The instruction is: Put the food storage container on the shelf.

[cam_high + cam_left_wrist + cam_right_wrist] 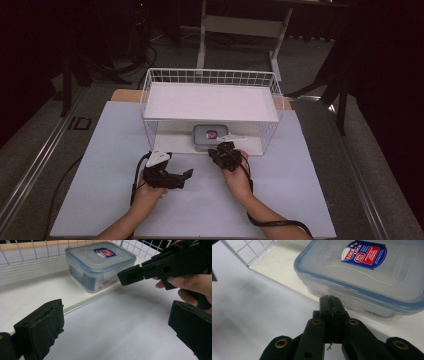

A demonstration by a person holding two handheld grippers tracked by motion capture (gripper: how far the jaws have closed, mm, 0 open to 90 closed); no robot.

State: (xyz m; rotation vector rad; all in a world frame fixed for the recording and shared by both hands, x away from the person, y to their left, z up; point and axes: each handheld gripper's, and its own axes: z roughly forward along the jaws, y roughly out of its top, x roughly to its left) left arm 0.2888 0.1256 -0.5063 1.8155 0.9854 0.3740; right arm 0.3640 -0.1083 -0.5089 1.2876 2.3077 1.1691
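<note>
- The person's left hand (150, 192) is resting on the near left part of the pale tabletop (100, 190), holding the left gripper (189, 173) low over the surface and pointing it toward the right.
- In the left gripper view its two black padded jaws are standing wide apart, released, with nothing but bare table between them.
- A white wire rack (210, 77) is sitting at the far middle of the table, with a flat white upper shelf (210, 102) and a lower shelf board (175, 137) under it.
- The clear plastic container (212, 136) is sitting on that lower board, near its front edge and a little right of the rack's middle.
- Its lid is on, rimmed in blue, and is carrying a blue and red label (364, 252).
- The right gripper (220, 148) is pointing away from the person, toward the near side of the container, with its tips just in front of the box.
- In the right gripper view its jaws are clenched together, holding nothing, and their joined tip (329, 300) is sitting right at the container's near wall; I cannot tell whether it is actually touching.
- The right hand (239, 172) is gripping the tool from behind, and a black cable (272, 222) is trailing off toward the near right.
</note>
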